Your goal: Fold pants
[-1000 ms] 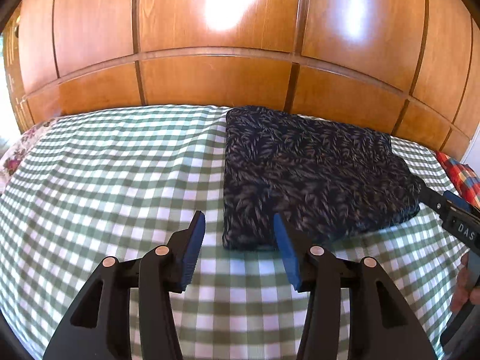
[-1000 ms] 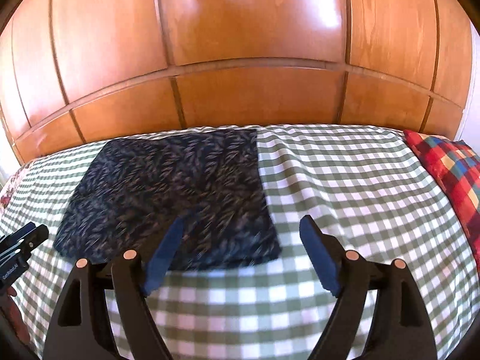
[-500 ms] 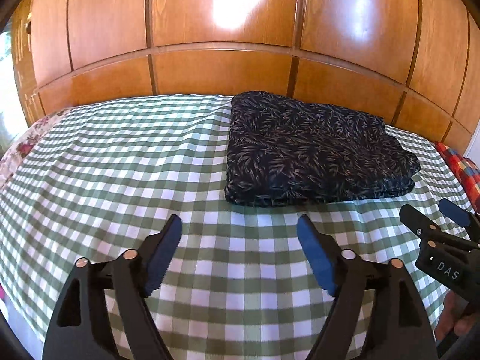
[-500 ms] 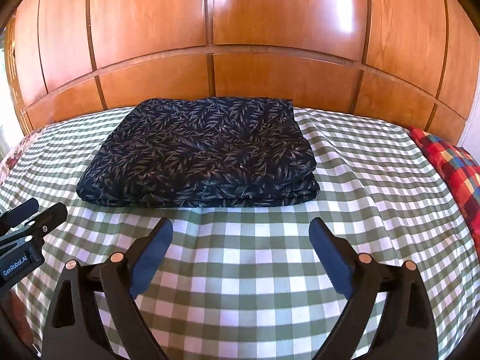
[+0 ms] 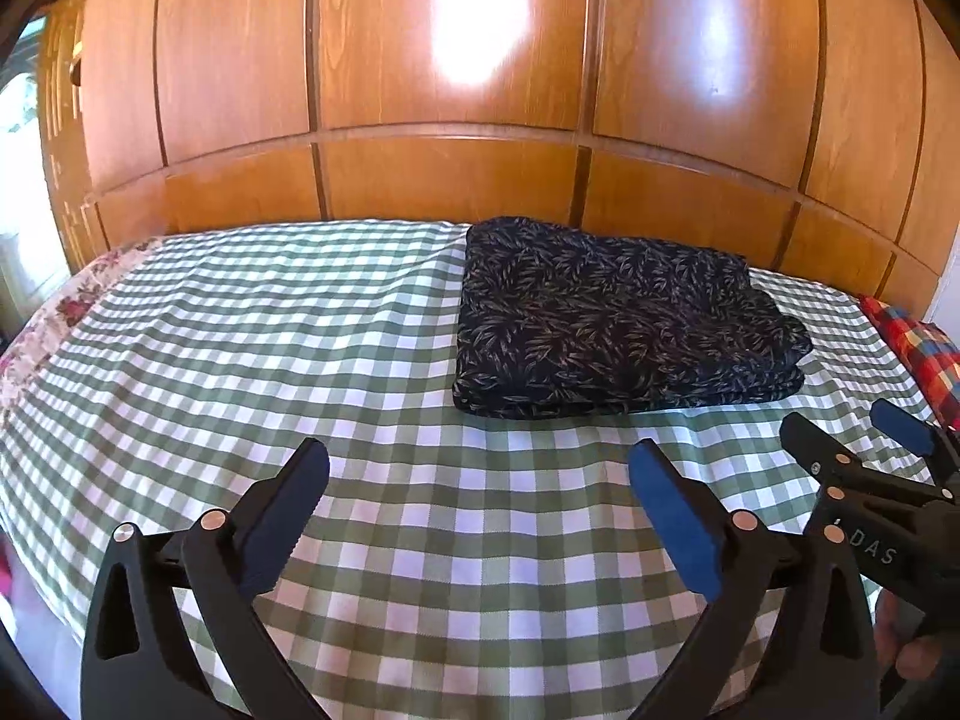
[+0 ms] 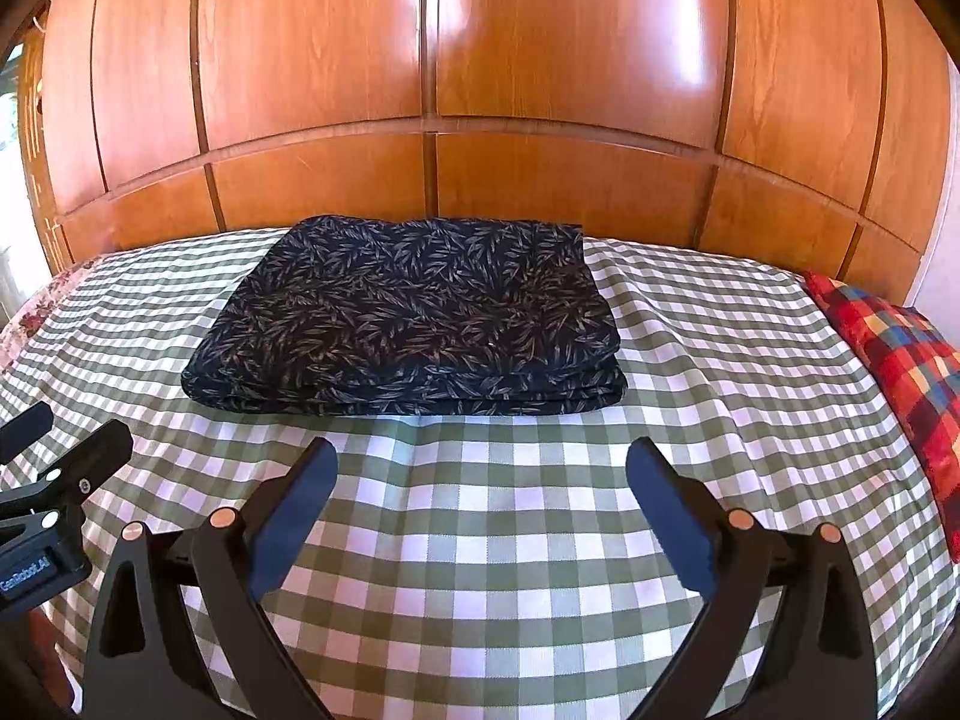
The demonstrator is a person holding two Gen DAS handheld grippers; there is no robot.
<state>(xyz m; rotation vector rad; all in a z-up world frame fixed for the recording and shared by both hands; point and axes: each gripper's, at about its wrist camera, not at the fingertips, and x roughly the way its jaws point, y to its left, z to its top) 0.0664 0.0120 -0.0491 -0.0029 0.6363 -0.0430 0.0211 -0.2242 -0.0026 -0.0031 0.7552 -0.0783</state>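
The dark leaf-print pants (image 5: 618, 324) lie folded into a flat rectangular stack on the green checked bedspread (image 5: 300, 348), near the wooden headboard; they also show in the right wrist view (image 6: 414, 318). My left gripper (image 5: 480, 480) is open and empty, held above the bedspread in front of the stack. My right gripper (image 6: 483, 480) is open and empty too, in front of the stack's near edge. The right gripper also shows at the right edge of the left wrist view (image 5: 864, 450), and the left gripper at the left edge of the right wrist view (image 6: 54, 444).
A wooden panelled headboard (image 6: 456, 120) rises behind the bed. A red plaid pillow (image 6: 900, 366) lies at the right edge. A floral cloth (image 5: 54, 324) shows at the left edge of the bed.
Both grippers have pulled back from the folded pants and opened wider. The stack now lies farther ahead, untouched.
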